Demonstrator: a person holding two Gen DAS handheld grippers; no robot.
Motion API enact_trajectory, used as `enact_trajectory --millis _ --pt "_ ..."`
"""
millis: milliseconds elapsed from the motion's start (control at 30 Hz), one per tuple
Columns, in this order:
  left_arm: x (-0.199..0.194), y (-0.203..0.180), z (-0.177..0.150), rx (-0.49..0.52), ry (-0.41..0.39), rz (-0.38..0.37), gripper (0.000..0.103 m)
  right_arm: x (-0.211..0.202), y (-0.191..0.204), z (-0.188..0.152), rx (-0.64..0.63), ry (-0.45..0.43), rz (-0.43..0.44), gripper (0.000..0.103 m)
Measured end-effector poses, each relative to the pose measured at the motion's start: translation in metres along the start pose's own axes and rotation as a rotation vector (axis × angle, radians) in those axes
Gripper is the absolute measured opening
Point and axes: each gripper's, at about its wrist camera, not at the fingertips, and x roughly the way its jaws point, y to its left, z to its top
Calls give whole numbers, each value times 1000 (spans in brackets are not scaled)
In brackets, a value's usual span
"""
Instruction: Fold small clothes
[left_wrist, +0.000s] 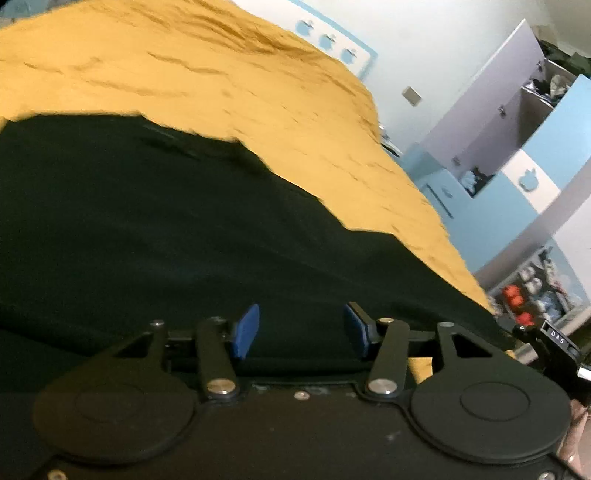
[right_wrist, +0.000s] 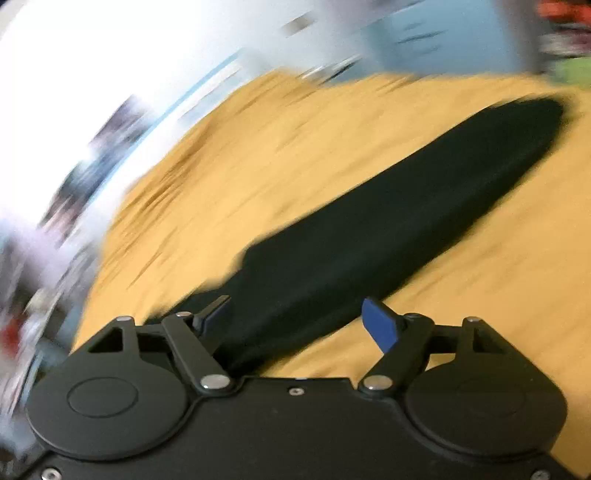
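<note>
The wide mustard-yellow textured bedspread fills both views and serves as the work surface. On it lies the dark, near-black soft fabric garment; from the left wrist camera it spreads as a broad sheet over the near half of the bedspread, while from the right wrist camera it reads as a long narrow band running diagonally away, which suggests it is already doubled lengthwise, though blur keeps me from being sure. Beyond the bedspread's far edge stands a pale blue and white wardrobe with 1 door open.

The left gripper sits low over the garment's near part, its 2 blue-padded fingers spread wide with cloth between them but not pinched. The right gripper hovers over the band's near end, fingers equally wide apart and holding nothing; this view is heavily smeared.

The step in hand looks like taking the near edge for another fold. To do it well, I would drop both sets of pads onto the same edge, pinch through every layer, lift evenly and carry it toward the far end so the corners meet squarely on the bedspread
</note>
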Motion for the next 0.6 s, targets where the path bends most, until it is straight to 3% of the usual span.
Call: enact_trajectory --millis 133,300,367,533,600 --pt "51 -21 -9 -55 56 -47 54 -9 -87 66 230 -143 -162 78" --pt "100 -39 -18 -41 119 -18 54 17 -154 105 438 -148 -250 76" --pt "118 -42 -21 -30 147 2 55 31 -170 106 491 -139 -265 76" --pt "130 -42 -24 19 141 14 59 63 -172 110 471 -177 -294 75" --pt "131 -40 -23 18 138 6 61 63 -175 113 479 -199 -294 68"
